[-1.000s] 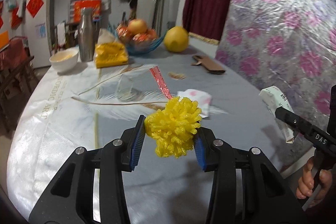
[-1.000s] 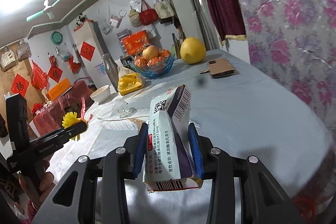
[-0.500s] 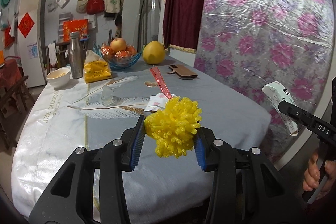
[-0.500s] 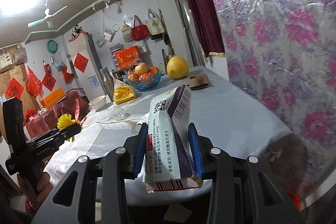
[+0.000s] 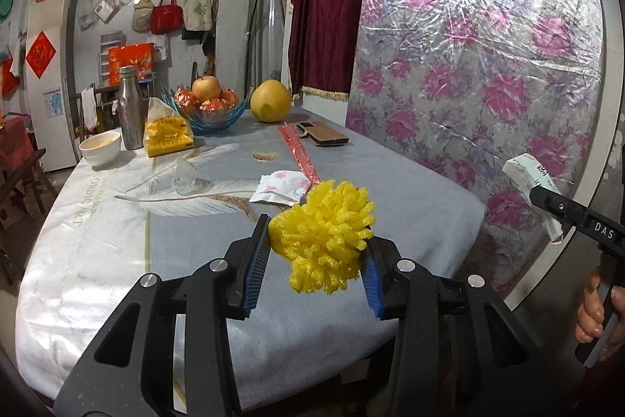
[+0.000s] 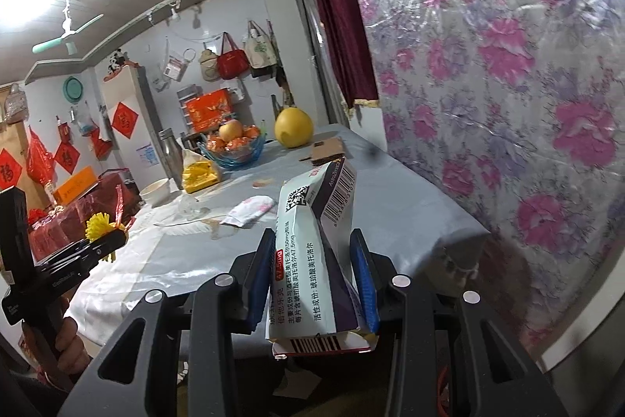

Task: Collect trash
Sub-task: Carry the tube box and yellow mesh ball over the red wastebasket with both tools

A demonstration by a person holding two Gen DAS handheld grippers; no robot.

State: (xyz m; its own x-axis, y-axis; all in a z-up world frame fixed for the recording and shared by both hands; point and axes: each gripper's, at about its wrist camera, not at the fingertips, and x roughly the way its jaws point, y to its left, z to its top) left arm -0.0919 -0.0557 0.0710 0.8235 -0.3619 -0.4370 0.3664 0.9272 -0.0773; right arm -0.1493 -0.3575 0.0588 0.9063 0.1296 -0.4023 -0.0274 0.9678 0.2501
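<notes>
The left tongs are clamped on a fluffy yellow foam pom-pom, which bulges up and forward out of the blue pads. The right tongs are shut on a crushed white-and-purple cardboard medicine box, standing on end with its long axis running up and away from the pads, slightly tilted. Both loads hang off the near edge of the grey cloth-covered bench, so neither pair of tongs has room for more. What the coming move turns on is a bin, and none shows in either view; likely it sits low, off the bench. A crumpled white floral wrapper lies ahead on the bench, nearly straight beyond the left tongs, with a red plastic strip just beside it
</notes>
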